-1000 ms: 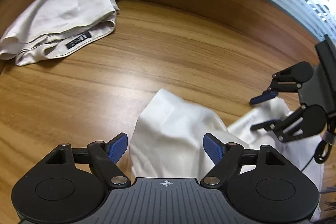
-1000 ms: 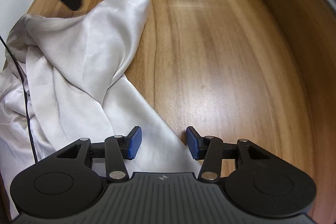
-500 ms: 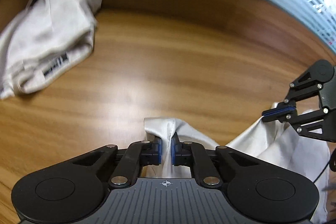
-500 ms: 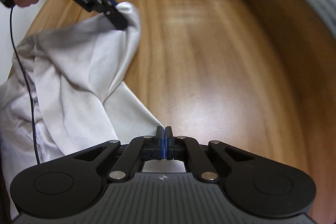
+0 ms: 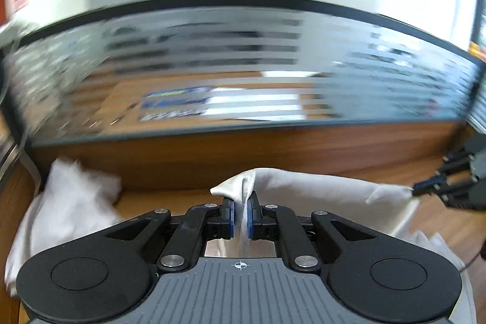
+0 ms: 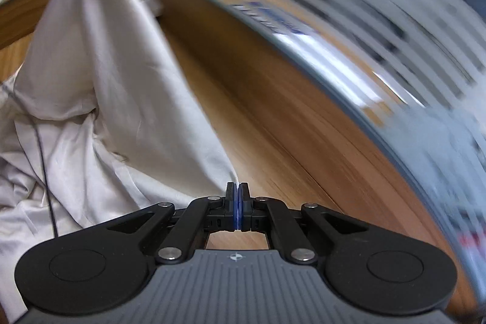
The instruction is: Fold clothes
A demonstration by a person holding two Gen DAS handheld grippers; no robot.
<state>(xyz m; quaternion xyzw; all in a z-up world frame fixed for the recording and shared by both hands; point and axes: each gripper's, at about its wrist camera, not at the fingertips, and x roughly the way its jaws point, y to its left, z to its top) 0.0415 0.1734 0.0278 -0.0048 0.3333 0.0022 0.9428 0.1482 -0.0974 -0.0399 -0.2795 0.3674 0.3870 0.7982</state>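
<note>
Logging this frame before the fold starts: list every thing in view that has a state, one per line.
Left claw: shut on a bunched corner of the white garment.
Right claw: shut on the garment's edge.
White garment: unfolded, lifted at two points, stretched between the claws, the rest crumpled on the table.
Second white garment: heaped loosely at the table's far left.
Wooden table: partly covered by cloth.

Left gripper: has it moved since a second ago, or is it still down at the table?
Yes. The left gripper, shut on the white garment, has risen: the wooden table has sunk low in its view, and the striped glass partition now fills it.
</note>
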